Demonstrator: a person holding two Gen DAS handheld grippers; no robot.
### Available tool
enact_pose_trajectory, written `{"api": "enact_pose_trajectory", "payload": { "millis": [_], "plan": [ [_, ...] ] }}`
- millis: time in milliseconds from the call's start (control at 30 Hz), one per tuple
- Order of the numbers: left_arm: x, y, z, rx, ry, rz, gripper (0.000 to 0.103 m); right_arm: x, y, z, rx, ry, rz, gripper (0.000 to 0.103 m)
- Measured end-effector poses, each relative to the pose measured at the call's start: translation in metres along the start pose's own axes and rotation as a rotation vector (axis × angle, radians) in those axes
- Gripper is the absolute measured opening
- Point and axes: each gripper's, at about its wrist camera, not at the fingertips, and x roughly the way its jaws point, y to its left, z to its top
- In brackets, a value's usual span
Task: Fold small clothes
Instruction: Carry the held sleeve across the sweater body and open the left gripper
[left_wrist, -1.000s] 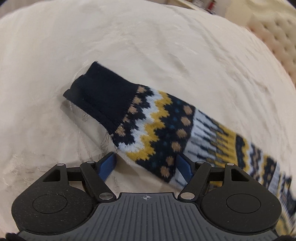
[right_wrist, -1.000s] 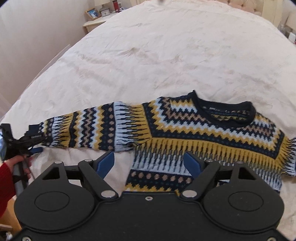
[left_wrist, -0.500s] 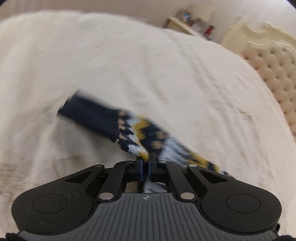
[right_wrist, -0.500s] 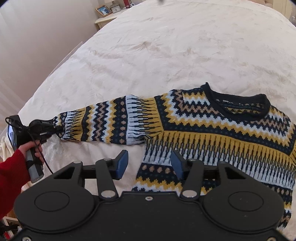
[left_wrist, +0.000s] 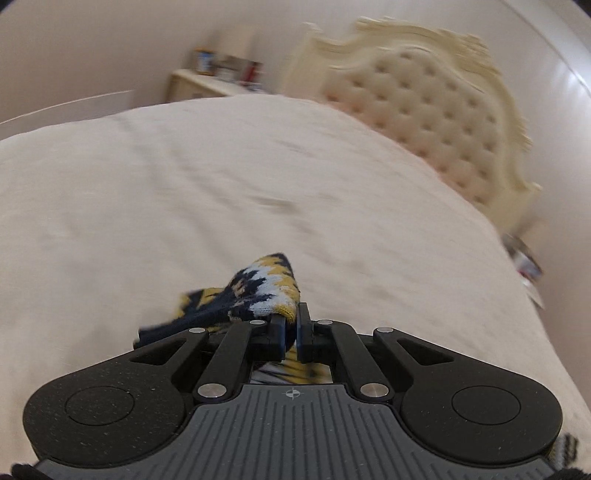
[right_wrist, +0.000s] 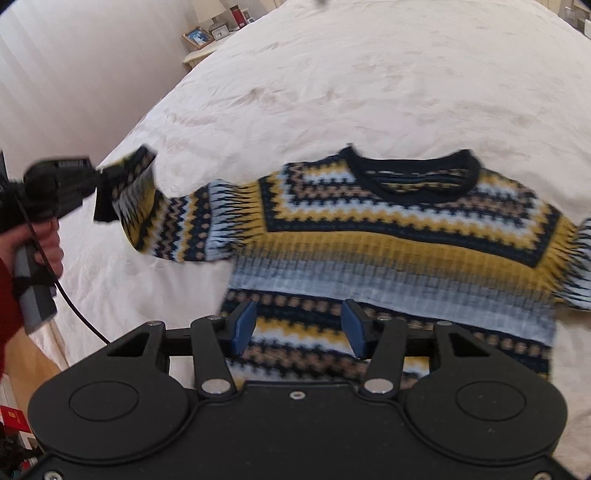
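Observation:
A small knitted sweater (right_wrist: 399, 240) in navy, yellow, white and tan zigzags lies flat on the cream bed, neck away from me. My left gripper (left_wrist: 291, 325) is shut on the sweater's sleeve (left_wrist: 266, 288) near the cuff and holds it lifted off the bed. In the right wrist view the left gripper (right_wrist: 96, 180) shows at the left, with the sleeve (right_wrist: 140, 199) raised and bent. My right gripper (right_wrist: 299, 326) is open and empty, hovering over the sweater's bottom hem.
The cream bedspread (right_wrist: 332, 92) spreads far behind the sweater. A tufted headboard (left_wrist: 424, 122) stands at the bed's far end. A nightstand (right_wrist: 207, 40) with a photo frame, clock and lamp is beside the bed. The bed's left edge (right_wrist: 122, 155) drops by the wall.
My left gripper shut on the sleeve near the cuff and lifted it up and inward. My right gripper moved closer over the sweater's hem and stayed open.

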Motion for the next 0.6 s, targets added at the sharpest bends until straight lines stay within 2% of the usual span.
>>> {"api": "enact_pose_trajectory", "payload": {
  "millis": [200, 333, 467, 600],
  "plan": [
    [0.030, -0.091, -0.039, 0.091, 0.061, -0.094, 0.004, -0.030, -0.067, -0.017, 0.040, -0.022, -0.015, 0.058],
    [0.056, -0.130, -0.065, 0.147, 0.121, -0.137, 0.005, -0.049, -0.104, -0.028, 0.058, -0.027, -0.044, 0.058],
    [0.064, -0.166, -0.092, 0.210, 0.177, -0.169, 0.005, -0.065, -0.130, -0.038, 0.087, -0.036, -0.070, 0.059],
    [0.073, -0.196, -0.115, 0.305, 0.227, -0.170, 0.006, -0.072, -0.146, -0.046, 0.116, -0.031, -0.084, 0.059]
  ]
}}
